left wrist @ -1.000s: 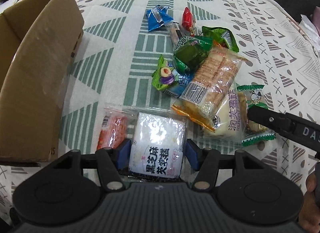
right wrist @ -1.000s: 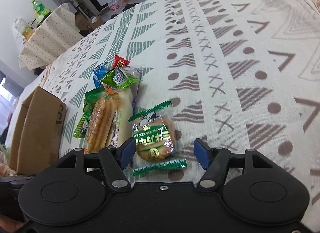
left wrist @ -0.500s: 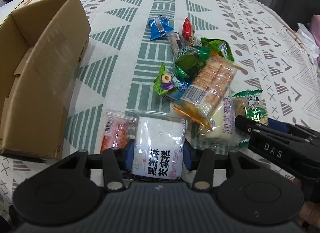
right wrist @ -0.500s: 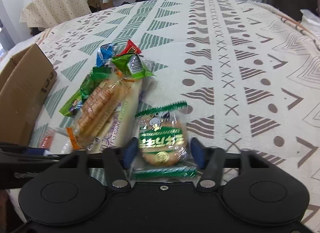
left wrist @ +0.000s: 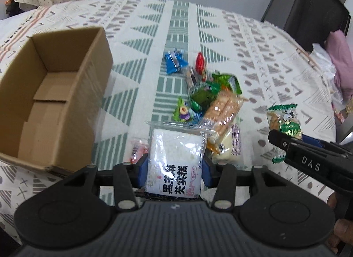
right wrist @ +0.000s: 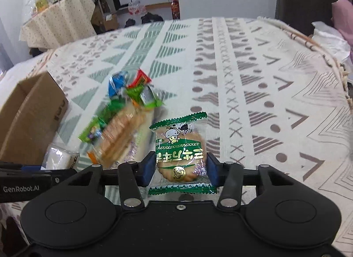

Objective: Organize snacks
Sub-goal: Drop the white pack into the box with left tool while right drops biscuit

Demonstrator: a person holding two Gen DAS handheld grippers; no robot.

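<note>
- The left gripper (left wrist: pixel 174 172) has its blue pads clamped on a white rice-cake packet (left wrist: pixel 175 157), held just right of the cardboard box (left wrist: pixel 55 102).
- The right gripper (right wrist: pixel 178 168) is clamped on a green-edged cookie packet (right wrist: pixel 181 146), well to the right of the box (right wrist: pixel 28 115).
- The snack pile (left wrist: pixel 211 102) lies on the patterned tablecloth (left wrist: pixel 176 25), right of the box.
- A blue wrapper (left wrist: pixel 175 62) and a red wrapper (left wrist: pixel 200 63) lie at the pile's far end.

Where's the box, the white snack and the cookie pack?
cardboard box (left wrist: pixel 55 111), left wrist view, inner floor.
white snack pack (left wrist: pixel 176 153), left wrist view, front face.
cookie pack (right wrist: pixel 179 148), right wrist view, green label.
</note>
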